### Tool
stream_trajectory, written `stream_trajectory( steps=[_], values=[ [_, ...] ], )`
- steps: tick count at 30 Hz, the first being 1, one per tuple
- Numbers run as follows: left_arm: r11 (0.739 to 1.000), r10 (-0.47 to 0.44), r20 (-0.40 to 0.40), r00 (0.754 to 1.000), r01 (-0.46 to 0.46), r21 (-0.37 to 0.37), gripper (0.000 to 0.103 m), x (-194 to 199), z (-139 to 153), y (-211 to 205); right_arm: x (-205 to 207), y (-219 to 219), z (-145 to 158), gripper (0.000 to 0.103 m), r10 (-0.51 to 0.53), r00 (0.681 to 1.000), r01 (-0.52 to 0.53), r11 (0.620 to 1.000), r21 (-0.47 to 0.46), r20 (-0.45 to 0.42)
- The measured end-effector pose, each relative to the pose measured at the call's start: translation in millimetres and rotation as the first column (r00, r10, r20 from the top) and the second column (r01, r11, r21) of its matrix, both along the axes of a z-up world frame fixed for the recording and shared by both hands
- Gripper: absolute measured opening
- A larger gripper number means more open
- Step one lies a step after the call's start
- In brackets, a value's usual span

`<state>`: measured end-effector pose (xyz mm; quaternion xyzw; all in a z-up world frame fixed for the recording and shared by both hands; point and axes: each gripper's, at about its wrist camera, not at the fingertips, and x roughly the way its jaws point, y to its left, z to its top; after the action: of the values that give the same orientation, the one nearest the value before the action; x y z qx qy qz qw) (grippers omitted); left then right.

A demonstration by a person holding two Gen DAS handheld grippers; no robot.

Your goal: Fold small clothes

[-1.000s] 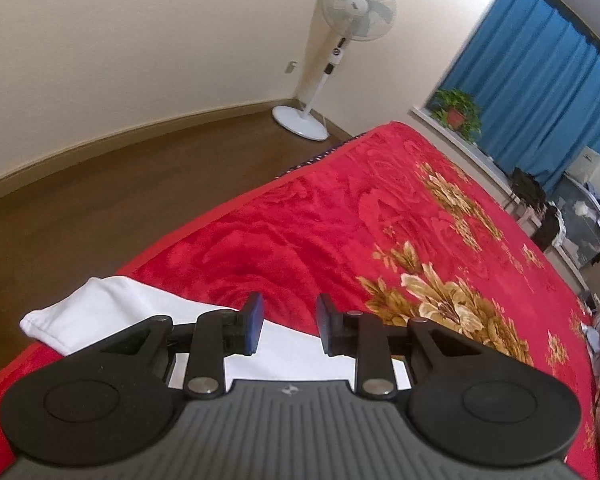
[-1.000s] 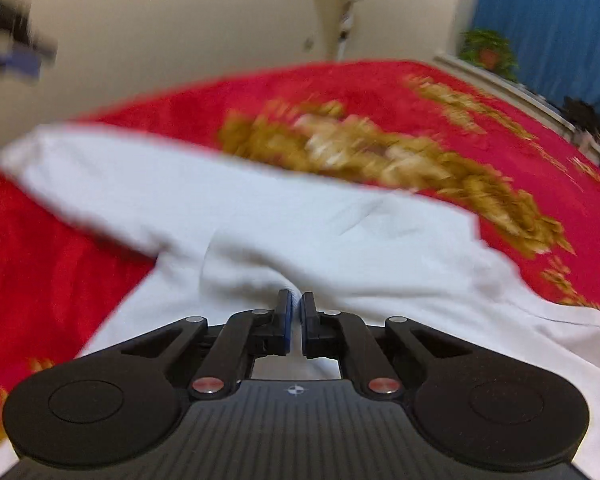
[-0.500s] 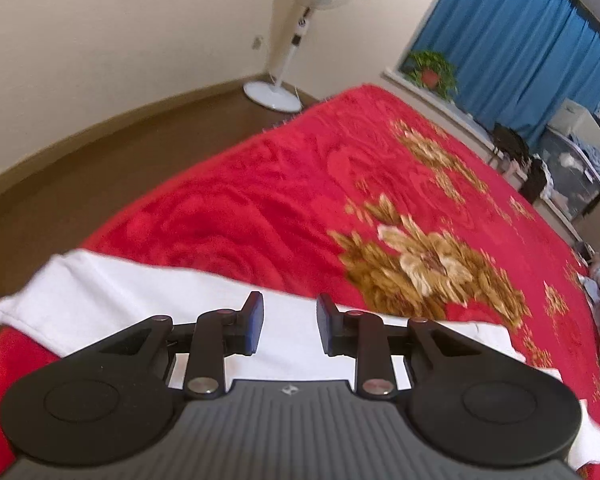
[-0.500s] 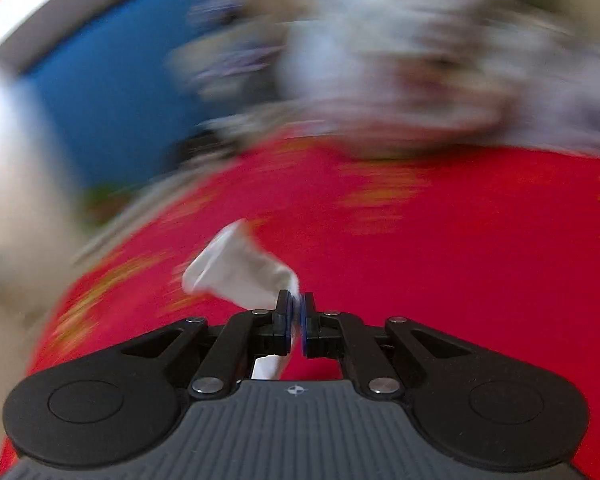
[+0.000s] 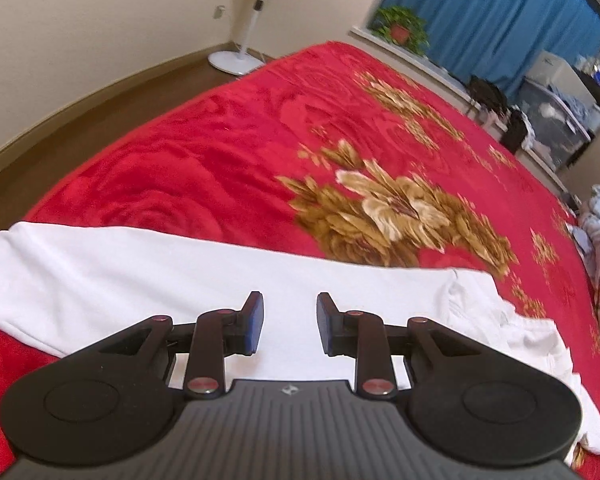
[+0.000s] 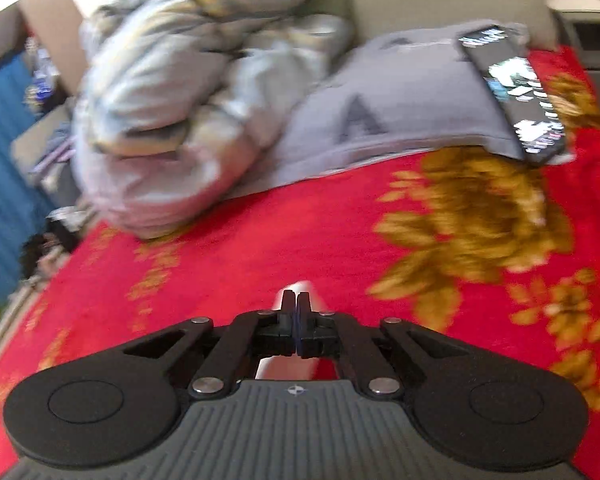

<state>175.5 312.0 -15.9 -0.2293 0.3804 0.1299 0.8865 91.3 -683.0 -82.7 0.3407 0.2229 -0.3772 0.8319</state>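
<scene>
Left wrist view: white, soft knit garment (image 5: 148, 280), spread flat across the lower half of the frame on a red plush bedspread with gold flower pattern (image 5: 260, 140). Its left end reaches the lower left edge; its right end bunches into wrinkles at lower right. The left gripper (image 5: 290, 326) sits above the cloth at lower centre, jaws parted with nothing between them, white fabric showing through the gap.

Right wrist view (blurred): right gripper (image 6: 296, 320), jaws clenched together at lower centre; a scrap of white fabric (image 6: 300, 290) shows just past the tips and again beneath them, apparently pinched, so it is probably the garment's edge.

Handling, judged: light, limp, no stiffness; likely to drape and sag from any single hold and to cling a little to the plush pile. Not fragile, not slippery. Best taken by a hem or corner, pinching both layers, one hold at each end to keep the edge taut.

Also present: rumpled grey-checked bedding (image 6: 180, 92), upper left; grey folded garment (image 6: 400, 104) and a dark phone (image 6: 512, 92), upper right.
</scene>
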Motion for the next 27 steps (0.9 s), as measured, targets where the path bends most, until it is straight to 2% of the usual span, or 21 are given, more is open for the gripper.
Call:
stream_trajectory(
  steps=[1,2,4,6,7,8,9,10,12,15,16,18,19,21,22,23,24,25,26,27],
  values=[
    [1.0,-0.01,-0.004,1.0,0.01,-0.001,0.031,1,-1,-2,-4,-6,-6,0.0,-0.012,1.0,0.012,1.0,0.022,0.001],
    [1.0,-0.016,-0.006,1.0,0.016,-0.002,0.031,2,-2,-4,-11,-11,-15,0.004,-0.016,1.0,0.015,0.997,0.074,0.008],
    [1.0,-0.026,-0.006,1.0,0.026,-0.003,0.031,3,-2,-7,-23,-21,-29,0.004,-0.04,0.998,0.03,0.975,0.22,0.041],
    [1.0,-0.03,-0.006,1.0,0.03,-0.003,0.031,4,-1,-7,-34,-22,-27,0.01,-0.064,0.992,0.033,0.963,0.269,0.111],
    [1.0,-0.031,-0.006,1.0,0.031,-0.004,0.031,4,-1,-8,-35,-21,-24,0.023,-0.056,0.99,0.022,0.965,0.261,0.126],
    [0.999,-0.032,-0.006,0.999,0.032,-0.005,0.031,4,-1,-8,-34,-17,-19,0.045,-0.044,0.99,0.01,0.969,0.246,0.132],
    [0.999,-0.033,-0.008,0.999,0.033,-0.006,0.033,5,-1,-9,-32,-15,-16,0.054,-0.032,0.991,0.0,0.97,0.241,0.127],
    [0.999,-0.035,-0.01,0.999,0.035,-0.004,0.033,5,-2,-9,-30,-14,-13,0.058,-0.025,0.992,-0.007,0.969,0.249,0.123],
    [0.999,-0.042,-0.014,0.999,0.042,-0.001,0.033,6,-3,-11,-23,-10,-9,0.057,0.019,0.991,-0.051,0.967,0.249,0.13],
    [0.999,-0.046,-0.02,0.999,0.046,0.001,0.033,8,-4,-12,-4,-3,-11,0.055,0.102,0.994,-0.105,0.976,0.192,0.024],
    [0.999,-0.046,-0.022,0.999,0.046,0.003,0.033,8,-5,-12,0,-2,-14,0.052,0.106,0.994,-0.103,0.978,0.182,-0.007],
    [0.999,-0.048,-0.023,0.999,0.048,0.004,0.033,9,-5,-13,8,0,-20,0.025,0.112,0.992,-0.099,0.979,0.177,-0.065],
    [0.999,-0.049,-0.023,0.999,0.049,0.005,0.033,9,-5,-13,12,0,-23,0.006,0.124,0.99,-0.11,0.978,0.175,-0.068],
    [0.999,-0.051,-0.023,0.998,0.051,0.009,0.033,9,-6,-13,11,3,-17,0.004,0.115,0.993,-0.111,0.986,0.123,-0.03],
    [0.999,-0.052,-0.023,0.998,0.053,0.011,0.033,10,-6,-13,3,6,-6,0.003,0.082,0.995,-0.086,0.994,0.07,0.062],
    [0.999,-0.05,-0.022,0.999,0.05,0.008,0.033,9,-6,-13,-5,7,9,0.003,0.064,0.982,-0.069,0.997,0.024,0.178],
    [0.999,-0.049,-0.021,0.999,0.049,0.006,0.033,9,-6,-13,-9,8,19,0.003,0.064,0.97,-0.062,0.998,-0.013,0.236],
    [0.999,-0.046,-0.02,0.999,0.046,0.001,0.033,10,-6,-13,-10,10,25,0.004,0.071,0.965,-0.061,0.997,-0.047,0.251],
    [0.999,-0.046,-0.019,0.999,0.046,-0.001,0.033,10,-7,-13,-8,10,24,0.004,0.073,0.971,-0.063,0.997,-0.052,0.228],
    [0.999,-0.05,-0.019,0.999,0.05,-0.002,0.033,10,-7,-13,-5,6,14,0.005,0.057,0.985,-0.056,0.998,-0.011,0.166]
  ],
)
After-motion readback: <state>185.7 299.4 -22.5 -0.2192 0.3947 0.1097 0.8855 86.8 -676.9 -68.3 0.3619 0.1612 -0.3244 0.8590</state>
